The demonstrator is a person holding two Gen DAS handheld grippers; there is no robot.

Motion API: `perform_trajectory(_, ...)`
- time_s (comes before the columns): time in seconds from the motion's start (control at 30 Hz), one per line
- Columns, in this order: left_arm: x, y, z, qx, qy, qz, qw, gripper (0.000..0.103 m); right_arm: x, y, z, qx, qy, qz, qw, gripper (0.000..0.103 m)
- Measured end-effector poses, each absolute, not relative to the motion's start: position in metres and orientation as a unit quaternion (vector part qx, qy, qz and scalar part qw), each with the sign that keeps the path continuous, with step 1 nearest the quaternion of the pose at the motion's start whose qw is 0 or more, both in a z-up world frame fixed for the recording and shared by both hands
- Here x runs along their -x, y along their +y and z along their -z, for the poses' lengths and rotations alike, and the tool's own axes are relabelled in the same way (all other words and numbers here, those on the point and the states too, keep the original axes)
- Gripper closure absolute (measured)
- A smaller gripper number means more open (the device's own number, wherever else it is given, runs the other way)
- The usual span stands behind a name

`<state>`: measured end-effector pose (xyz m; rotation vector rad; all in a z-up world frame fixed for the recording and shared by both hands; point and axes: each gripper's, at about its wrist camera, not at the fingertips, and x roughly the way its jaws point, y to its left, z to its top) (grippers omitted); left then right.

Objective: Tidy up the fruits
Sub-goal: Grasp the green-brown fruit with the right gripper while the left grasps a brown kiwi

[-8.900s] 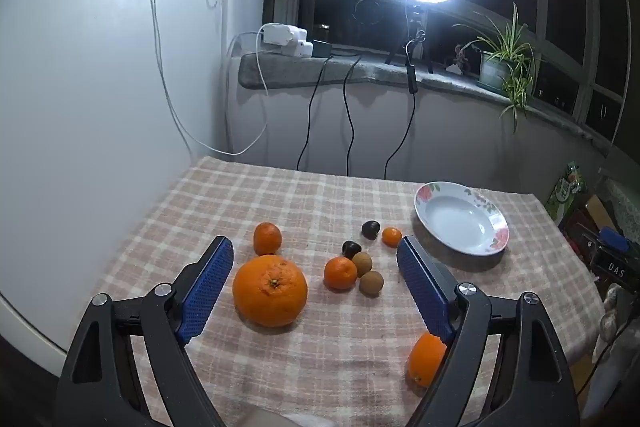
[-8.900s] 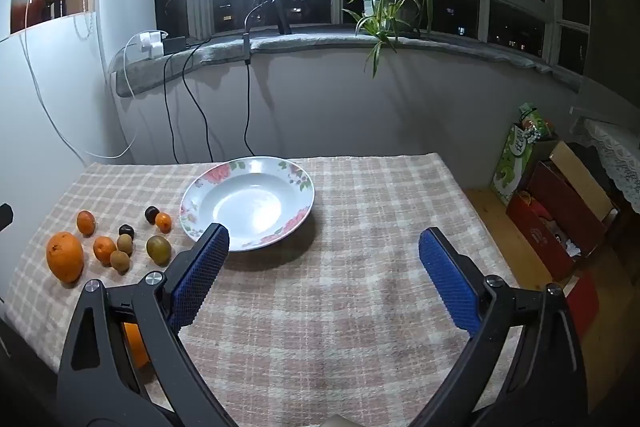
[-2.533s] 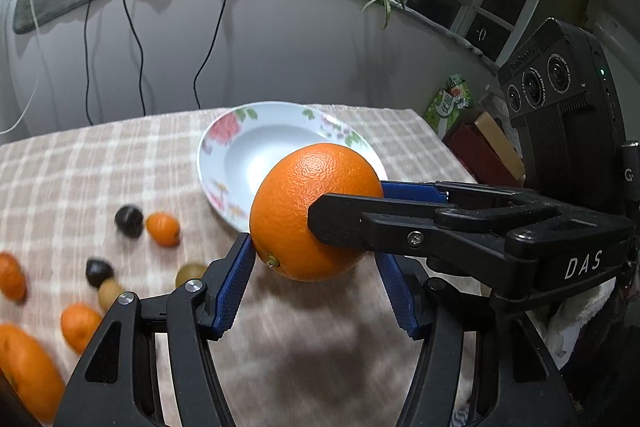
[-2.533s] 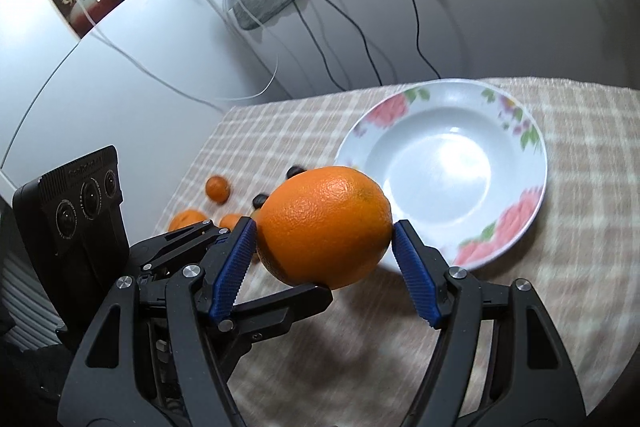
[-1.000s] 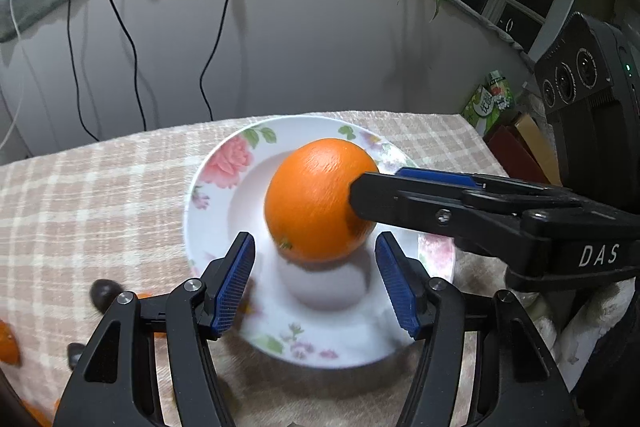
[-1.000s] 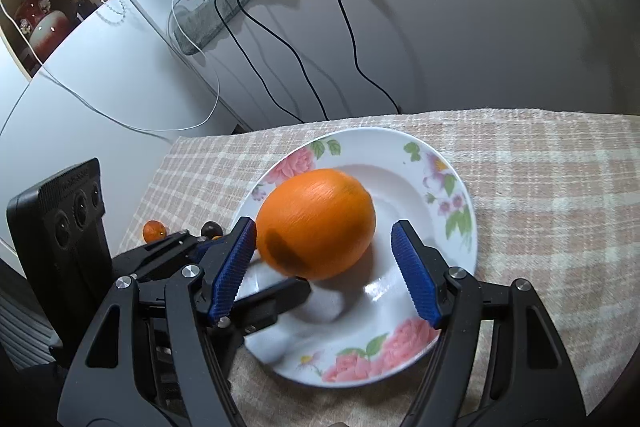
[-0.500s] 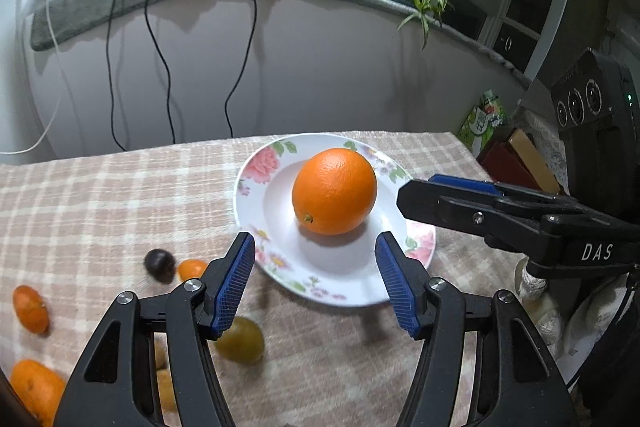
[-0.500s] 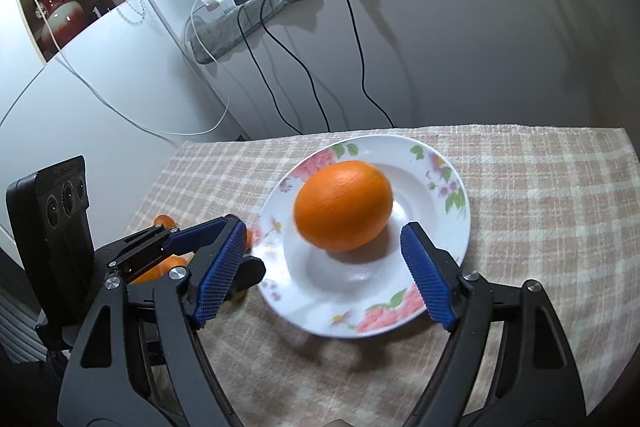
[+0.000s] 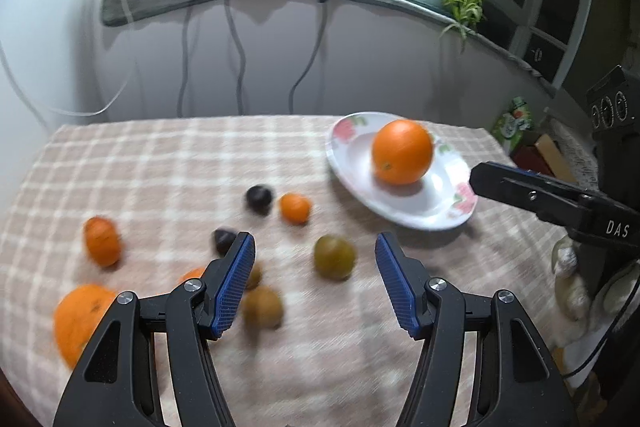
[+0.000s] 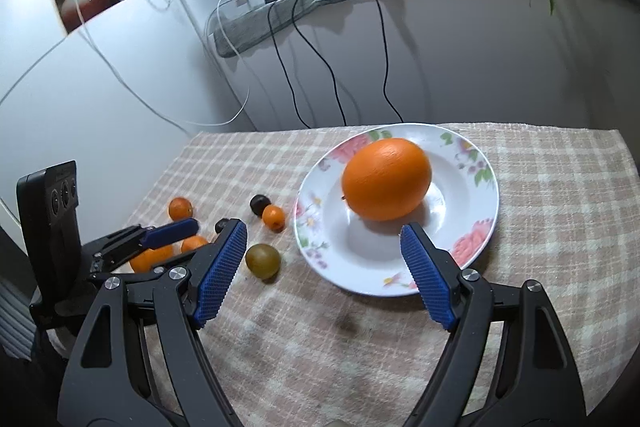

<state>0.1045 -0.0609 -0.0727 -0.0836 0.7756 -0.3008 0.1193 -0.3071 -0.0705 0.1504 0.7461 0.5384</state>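
A big orange (image 10: 387, 179) lies in the white floral plate (image 10: 472, 247); both also show in the left wrist view, the orange (image 9: 402, 151) on the plate (image 9: 436, 217) at the right. My right gripper (image 10: 325, 269) is open and empty just in front of the plate. My left gripper (image 9: 314, 283) is open and empty above the loose fruit: a green fruit (image 9: 334, 257), a small orange (image 9: 295, 207), two dark fruits (image 9: 259, 197), a brown kiwi (image 9: 262, 307), a tangerine (image 9: 102, 241) and a large orange (image 9: 80, 321).
A checked cloth (image 10: 560, 195) covers the table. A white cabinet (image 10: 80, 99) stands at the left. Cables (image 10: 304, 67) hang from the grey sill at the back. Boxes (image 9: 536, 151) sit on the floor past the table's right edge.
Both grippers have pulled back from the plate, leaving the big orange on it. The left gripper has swung left over the loose fruit. The right gripper's jaws have opened wider.
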Motion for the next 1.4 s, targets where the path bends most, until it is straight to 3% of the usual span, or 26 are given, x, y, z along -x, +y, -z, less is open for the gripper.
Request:
perform_trajectory(0.13, -0.089, -0.047, 0.077, 0.042, 0.381, 0.138, 0.913, 0.041, -0.114, -0.293, 0.075, -0.050, 0.368, -0.280, 0.885, 0.022)
perform_trajectory(0.27, -0.081, -0.039, 0.082, 0.043, 0.390, 0.137, 0.909, 0.051, -0.111, -0.279, 0.085, -0.036, 0.386, -0.297, 0.872, 0.041)
perform_trajectory(0.4, -0.080, -0.040, 0.087, 0.044, 0.398, 0.143, 0.905, 0.063, -0.112, -0.267, 0.099, -0.034, 0.407, -0.310, 0.859, 0.050)
perform_trajectory(0.5, -0.083, -0.042, 0.092, 0.041, 0.404, 0.140, 0.903, 0.064, -0.114, -0.258, 0.108, -0.028, 0.419, -0.310, 0.853, 0.054)
perform_trajectory(1.4, -0.095, -0.059, 0.110, -0.043, 0.401, 0.118, 0.908, 0.074, -0.137, -0.205, 0.137, 0.058, 0.431, -0.303, 0.848, 0.070)
